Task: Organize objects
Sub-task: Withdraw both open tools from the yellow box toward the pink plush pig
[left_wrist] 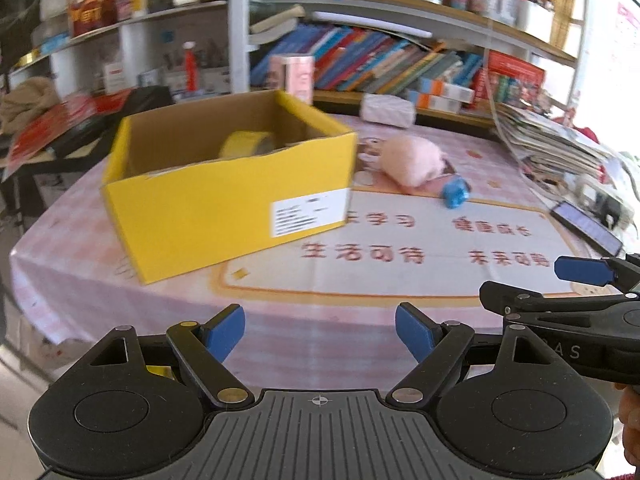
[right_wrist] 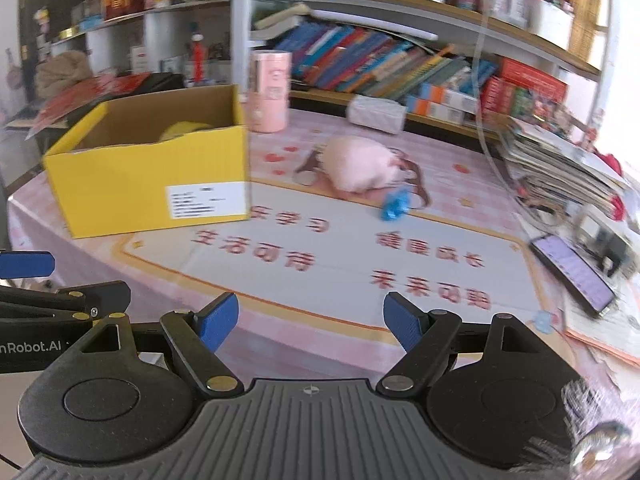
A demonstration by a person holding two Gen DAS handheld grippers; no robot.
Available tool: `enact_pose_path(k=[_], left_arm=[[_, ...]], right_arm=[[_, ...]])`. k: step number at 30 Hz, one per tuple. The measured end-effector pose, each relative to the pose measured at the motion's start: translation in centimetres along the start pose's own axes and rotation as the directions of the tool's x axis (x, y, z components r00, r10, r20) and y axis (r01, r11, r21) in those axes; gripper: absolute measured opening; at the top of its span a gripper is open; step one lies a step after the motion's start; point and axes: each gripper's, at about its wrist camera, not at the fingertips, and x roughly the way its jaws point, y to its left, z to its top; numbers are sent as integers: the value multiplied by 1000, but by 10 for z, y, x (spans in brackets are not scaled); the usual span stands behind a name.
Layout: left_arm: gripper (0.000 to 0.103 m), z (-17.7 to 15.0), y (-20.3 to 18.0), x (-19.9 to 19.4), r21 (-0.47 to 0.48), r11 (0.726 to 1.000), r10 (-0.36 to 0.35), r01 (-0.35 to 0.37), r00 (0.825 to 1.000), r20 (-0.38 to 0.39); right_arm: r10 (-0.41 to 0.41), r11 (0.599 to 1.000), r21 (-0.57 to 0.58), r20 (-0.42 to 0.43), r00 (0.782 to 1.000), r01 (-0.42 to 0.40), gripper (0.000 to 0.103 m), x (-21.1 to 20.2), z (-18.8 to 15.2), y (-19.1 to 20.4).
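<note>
Bookshelves packed with books (left_wrist: 380,60) run behind the surface (left_wrist: 320,280), which wears a pink checked cloth with red characters printed on it. Your yellow box (left_wrist: 224,196) sits open on the left part, a white label on its near side; a yellow tape roll (left_wrist: 244,145) lies inside. A pink plush toy (left_wrist: 412,162) lies right of the box, apart from it, with a small blue object (left_wrist: 455,192) just beside it. A phone (right_wrist: 572,270) rests near the right edge. Your left gripper (left_wrist: 320,332) stands wide open, nothing between its fingers. Your right gripper (right_wrist: 310,320) is likewise spread, empty, above the cloth's near edge.
</note>
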Motion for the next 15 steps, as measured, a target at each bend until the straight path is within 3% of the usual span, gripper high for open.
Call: enact_pose_path(k=[8, 15], left_arm=[[85, 16, -37, 25, 54, 997, -59, 61, 998, -21], [85, 33, -58, 47, 59, 997, -55, 57, 998, -21]], right_arm=[[-69, 996, 59, -23, 997, 70, 79, 8, -1, -41], [-72, 993, 86, -41, 997, 75, 79, 28, 11, -72]])
